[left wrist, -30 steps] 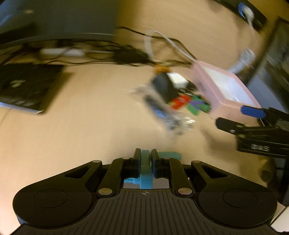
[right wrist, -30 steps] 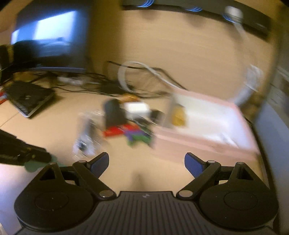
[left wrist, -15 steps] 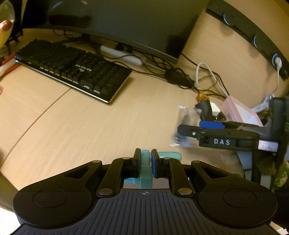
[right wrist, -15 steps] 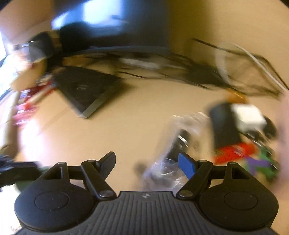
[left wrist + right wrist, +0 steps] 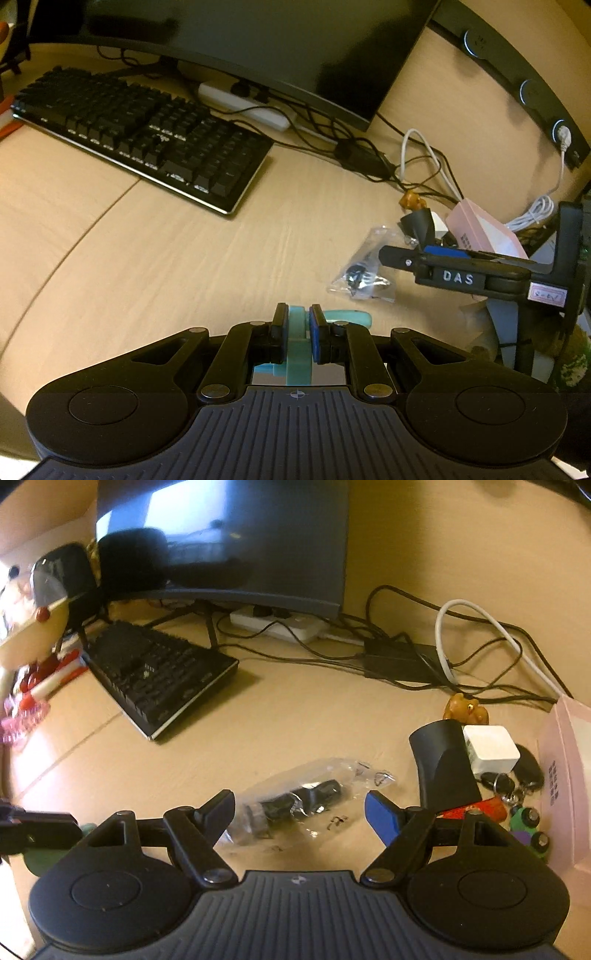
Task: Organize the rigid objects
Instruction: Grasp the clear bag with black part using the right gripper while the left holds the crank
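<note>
Left wrist view: the left gripper (image 5: 296, 334) is seen with its fingers (image 5: 279, 328) closed on a teal piece (image 5: 297, 345), which is held upright between the pads above the worktop (image 5: 166, 258). To the right, the right gripper (image 5: 402, 256) is seen from the side, hovering over a clear bag (image 5: 364, 275) of small black parts that lies on the worktop. Far right of the bag, a pink box (image 5: 480, 230) is seen beside a black wedge (image 5: 419, 223) and a white cube (image 5: 439, 223). A keyboard (image 5: 147, 136) lies far left, in front of a monitor (image 5: 258, 48).

Right wrist view: the right gripper (image 5: 300, 812) is held with its fingers (image 5: 382, 816) wide apart and nothing between them; the bag (image 5: 303, 797) lies on the worktop (image 5: 295, 720) just past and between the tips. To the right, the wedge (image 5: 443, 768), the cube (image 5: 489, 751), a brown figurine (image 5: 465, 709), a bunch of keys (image 5: 511, 781) and red, green and purple pieces are clustered against the box (image 5: 569, 768). At the near left edge, the left gripper (image 5: 37, 827) is partly seen with something green at its tip. Cables (image 5: 424, 653) are spread along the far wall.
</note>
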A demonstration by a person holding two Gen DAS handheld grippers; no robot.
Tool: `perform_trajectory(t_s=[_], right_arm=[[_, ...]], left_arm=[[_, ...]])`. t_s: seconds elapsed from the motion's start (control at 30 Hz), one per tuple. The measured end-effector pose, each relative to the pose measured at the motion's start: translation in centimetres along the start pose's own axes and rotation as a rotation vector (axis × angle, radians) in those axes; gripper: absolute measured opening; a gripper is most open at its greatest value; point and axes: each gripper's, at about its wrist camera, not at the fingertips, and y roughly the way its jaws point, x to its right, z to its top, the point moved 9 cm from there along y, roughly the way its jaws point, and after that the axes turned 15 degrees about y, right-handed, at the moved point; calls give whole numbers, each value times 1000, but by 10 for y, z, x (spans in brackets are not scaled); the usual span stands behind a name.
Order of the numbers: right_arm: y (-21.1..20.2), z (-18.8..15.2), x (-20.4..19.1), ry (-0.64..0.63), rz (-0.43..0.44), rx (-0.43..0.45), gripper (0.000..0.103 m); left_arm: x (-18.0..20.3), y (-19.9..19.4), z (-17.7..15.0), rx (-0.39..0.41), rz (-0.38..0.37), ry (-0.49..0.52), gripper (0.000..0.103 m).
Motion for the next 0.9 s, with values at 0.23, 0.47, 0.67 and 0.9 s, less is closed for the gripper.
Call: perform_trajectory(t_s=[0.23, 0.47, 0.67, 0.9], right_arm=[[36, 4, -5, 111, -198, 52, 80], [36, -16, 4, 74, -155, 60, 68], [-5, -31, 15, 53, -128, 48, 22], [-79, -38, 46, 84, -188, 104, 9]], left_arm=[[-17, -1, 7, 8, -28, 81, 14], [-16, 1, 8, -6, -55, 126, 14], [9, 15, 14, -12, -129, 177, 14], [78, 29, 20, -28, -262, 262, 14]])
